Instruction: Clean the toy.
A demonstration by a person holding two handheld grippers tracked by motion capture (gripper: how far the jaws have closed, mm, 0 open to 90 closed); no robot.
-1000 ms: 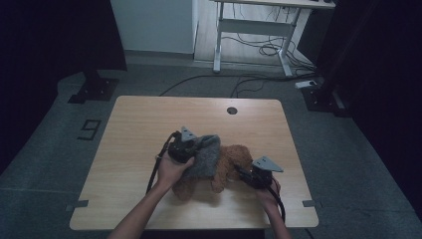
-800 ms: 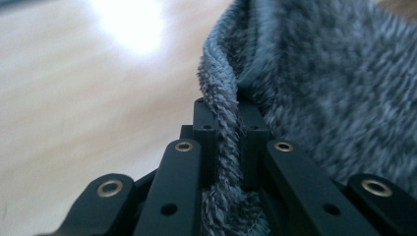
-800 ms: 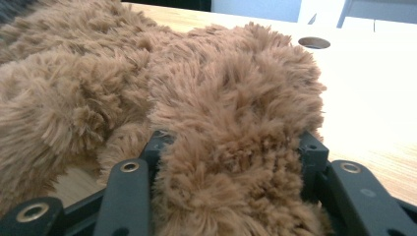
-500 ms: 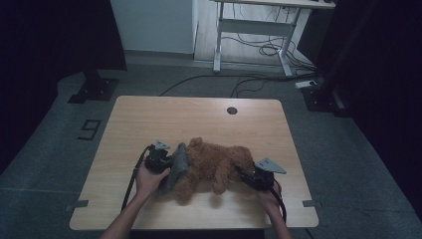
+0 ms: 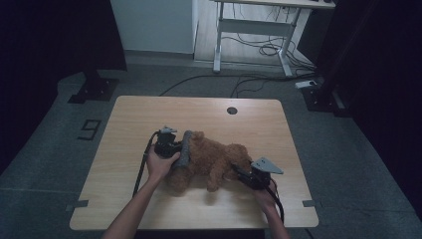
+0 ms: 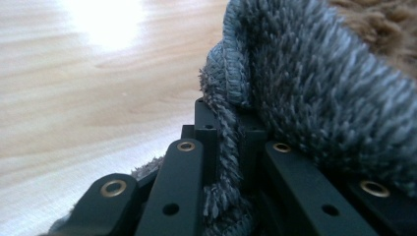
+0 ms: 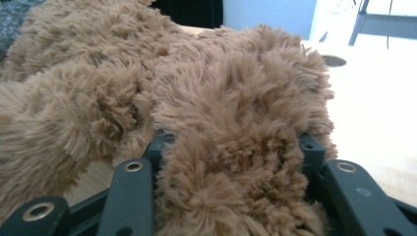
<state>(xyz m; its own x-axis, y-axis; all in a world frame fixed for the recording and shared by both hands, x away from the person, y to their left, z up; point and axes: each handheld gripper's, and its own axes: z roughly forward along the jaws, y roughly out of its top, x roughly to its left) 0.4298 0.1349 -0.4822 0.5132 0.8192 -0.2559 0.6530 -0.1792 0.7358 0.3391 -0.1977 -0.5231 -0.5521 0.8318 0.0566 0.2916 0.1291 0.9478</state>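
From the high view, a brown plush toy lies on its side on the wooden table, a little nearer to the person than the table's middle. A grey knitted garment is bunched into a narrow band at the left end of the toy, touching its fur. The left gripper is at this band, with the person's left hand around its body and a cable trailing toward the near edge. At the right end of the toy, the right gripper reaches into the fur, and the right hand holds it from the near side. A grey three-cornered plate sits on top of it. A small round hole is in the table on the far side, well apart from the toy.

In the left gripper view, the two black jaws are pressed almost together, and a thin fold of the grey knitted garment is pinched between them. The rest of the garment rises above and to the right of the jaws. The brown fur is just behind it, in the upper right corner. The bare table top is on the left.

In the right gripper view, the jaws stand apart with a thick part of the plush toy between them. The fur fills the whole gap and touches both jaws, so they clamp it; the jaws have just been closing a little further on it. Which part of the toy it is, I cannot tell.
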